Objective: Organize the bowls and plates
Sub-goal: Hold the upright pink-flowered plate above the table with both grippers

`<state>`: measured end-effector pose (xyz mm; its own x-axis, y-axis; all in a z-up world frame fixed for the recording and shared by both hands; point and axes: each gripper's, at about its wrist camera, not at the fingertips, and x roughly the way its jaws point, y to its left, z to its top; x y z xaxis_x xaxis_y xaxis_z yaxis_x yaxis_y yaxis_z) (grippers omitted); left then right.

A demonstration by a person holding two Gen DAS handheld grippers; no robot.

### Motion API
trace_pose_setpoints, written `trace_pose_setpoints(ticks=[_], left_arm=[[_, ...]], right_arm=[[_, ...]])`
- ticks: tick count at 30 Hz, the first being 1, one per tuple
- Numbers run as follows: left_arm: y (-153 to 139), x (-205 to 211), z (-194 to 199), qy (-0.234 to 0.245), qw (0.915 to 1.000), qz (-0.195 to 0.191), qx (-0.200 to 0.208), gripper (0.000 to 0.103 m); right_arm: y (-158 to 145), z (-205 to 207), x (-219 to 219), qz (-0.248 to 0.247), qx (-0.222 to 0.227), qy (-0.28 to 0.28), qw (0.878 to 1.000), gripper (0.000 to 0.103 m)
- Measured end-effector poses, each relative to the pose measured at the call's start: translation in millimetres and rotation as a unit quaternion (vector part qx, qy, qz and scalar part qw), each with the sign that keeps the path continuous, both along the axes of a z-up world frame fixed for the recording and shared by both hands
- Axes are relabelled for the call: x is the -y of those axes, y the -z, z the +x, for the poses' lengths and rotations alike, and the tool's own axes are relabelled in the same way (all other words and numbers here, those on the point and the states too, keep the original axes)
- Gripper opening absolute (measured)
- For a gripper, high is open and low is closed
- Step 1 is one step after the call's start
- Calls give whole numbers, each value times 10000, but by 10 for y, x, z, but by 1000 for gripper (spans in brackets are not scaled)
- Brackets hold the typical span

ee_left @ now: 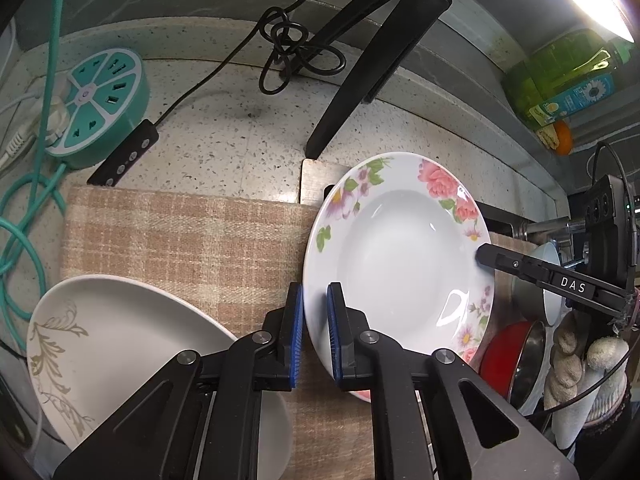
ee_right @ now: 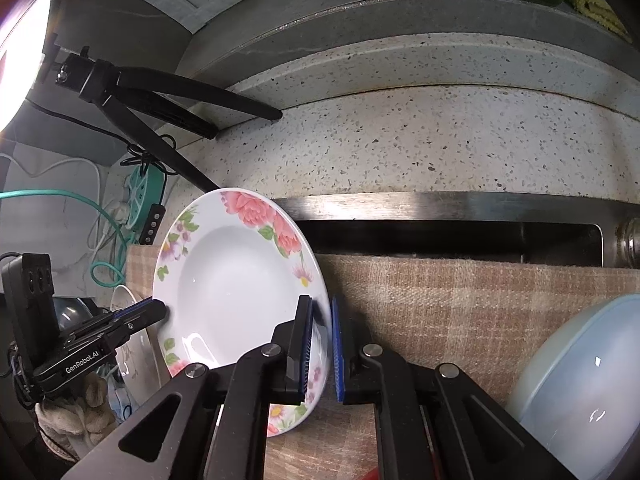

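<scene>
Floral plate [ee_left: 400, 256] stands tilted on edge over the checked mat [ee_left: 180, 240], pinched at opposite rims. Left fingers [ee_left: 298, 320] clamp its left rim; right fingers [ee_right: 306, 340] clamp the right.

Two markings can be read. In the left wrist view, white capitals "DAS" stand on the black body of the right gripper [ee_left: 478, 255], which reaches in from the right edge. In the right wrist view, white lettering "GenRobot.AI" runs along the black body of the left gripper [ee_right: 162, 309] at the lower left. The label on the green bottle [ee_left: 568, 76] is too blurred to read.
</scene>
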<state>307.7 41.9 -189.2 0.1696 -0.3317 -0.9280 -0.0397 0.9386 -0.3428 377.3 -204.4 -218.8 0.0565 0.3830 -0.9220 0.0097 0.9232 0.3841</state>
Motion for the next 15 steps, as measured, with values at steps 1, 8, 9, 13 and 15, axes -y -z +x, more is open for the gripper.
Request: trace_pose_setpoints(ticks=[1,8,9,13,15], left_arm=[[-2,1,-4,-10,10000,-6,3,10],[-13,-21,-65,-192,9998,-92,-35,10],[-19,-18,-75,-209,9997,-86,-36,10],[-54,-7,-138,-270,9996,-34,-17,10],[-67,-19,-164,-326,9995,-40,-27,10]], right_arm=[[-2,1,-2,-9,-2,9,10000,9],[-19,-22,16,-5,-30,20,10000,9],[-19,-23,25,15,-45,37,10000,9],[-47,-32,26,56,-34,6,10000,9],[-73,-45,9,57,-13,-56,10000,9]])
